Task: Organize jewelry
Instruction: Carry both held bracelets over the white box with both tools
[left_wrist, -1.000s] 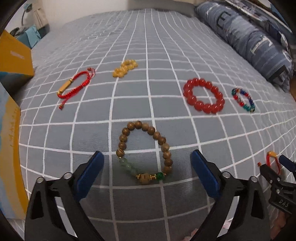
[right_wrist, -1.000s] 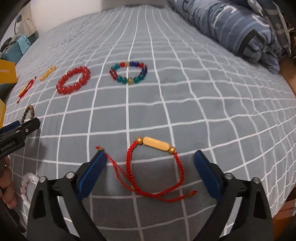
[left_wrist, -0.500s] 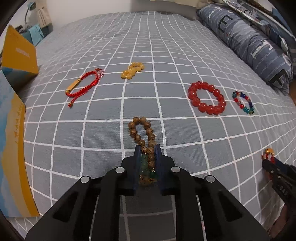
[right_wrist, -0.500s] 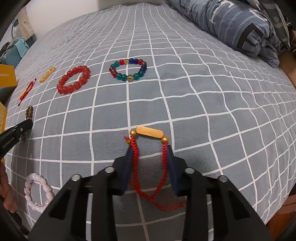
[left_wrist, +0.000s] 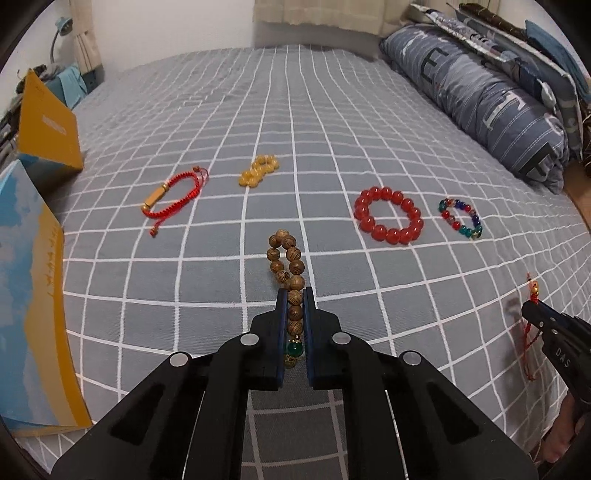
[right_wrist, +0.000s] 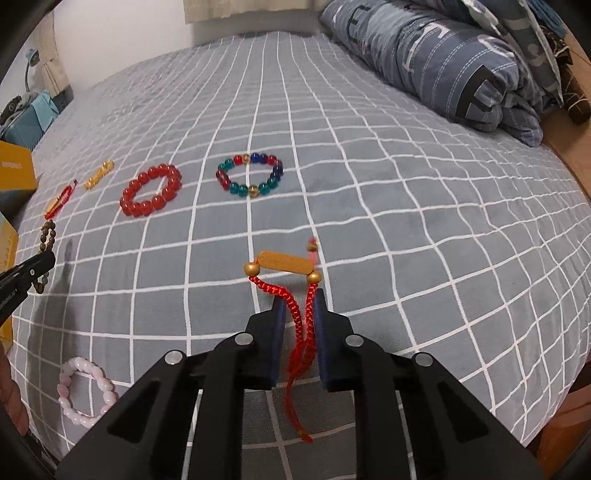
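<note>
Left wrist: wooden bracelet (left_wrist: 290, 280) between jaws.

Grey white-checked bedspread (left_wrist: 369, 129), red bead bracelet (left_wrist: 388, 215), seemingly pale-pink bracelet (right_wrist: 86, 391).

Seven bracelets (two red cord, five beaded), two grippers, one yellow box (left_wrist: 48, 129).

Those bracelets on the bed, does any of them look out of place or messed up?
Mostly no. The red bead bracelet and multicolour bracelet lie as open rings. The yellow bead bracelet is bunched into a clump, and the wooden bead bracelet is pinched flat in the left gripper.
</note>
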